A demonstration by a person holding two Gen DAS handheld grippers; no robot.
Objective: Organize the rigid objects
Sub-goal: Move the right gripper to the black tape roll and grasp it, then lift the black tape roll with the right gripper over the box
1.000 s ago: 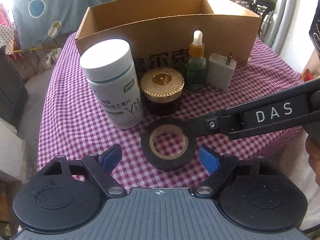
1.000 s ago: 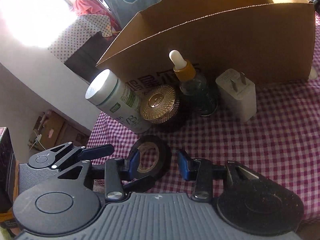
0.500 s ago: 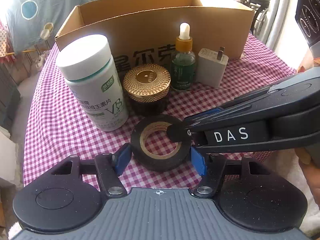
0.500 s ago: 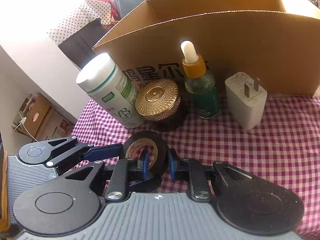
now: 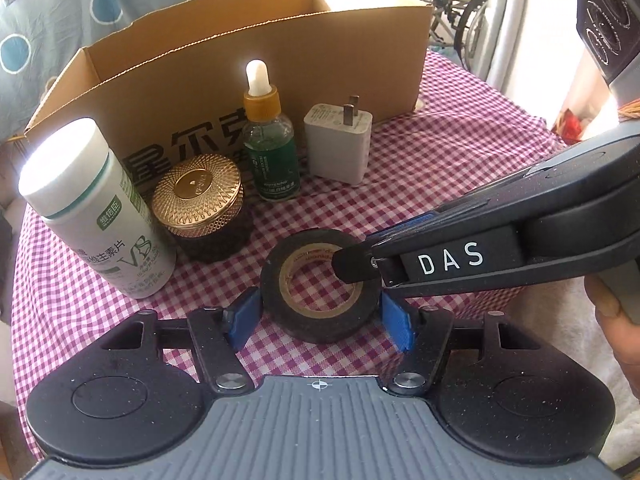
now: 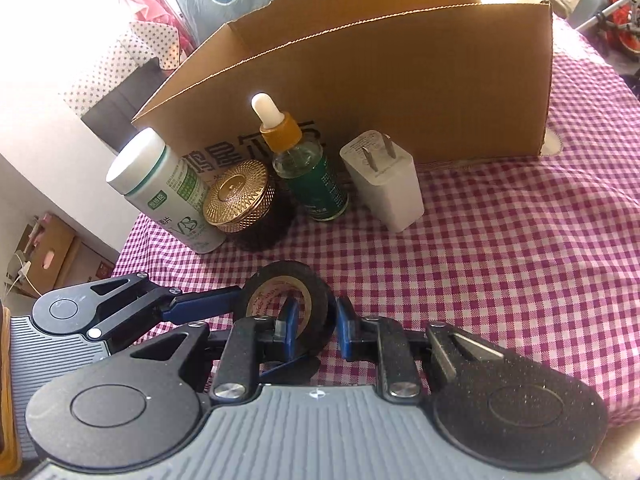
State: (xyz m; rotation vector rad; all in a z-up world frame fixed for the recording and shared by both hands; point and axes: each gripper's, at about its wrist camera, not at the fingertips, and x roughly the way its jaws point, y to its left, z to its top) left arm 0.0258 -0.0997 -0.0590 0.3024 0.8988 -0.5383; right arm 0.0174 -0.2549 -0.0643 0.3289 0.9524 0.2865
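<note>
Tape roll x1, btwn both grippers; 4 items behind.

A black tape roll with a tan core is lying flat in front of the open cardboard box. Standing in a row against the box's front wall are a white pill bottle, a gold-lidded dark jar, a green dropper bottle and a white plug adapter, prongs pointing up.
</note>
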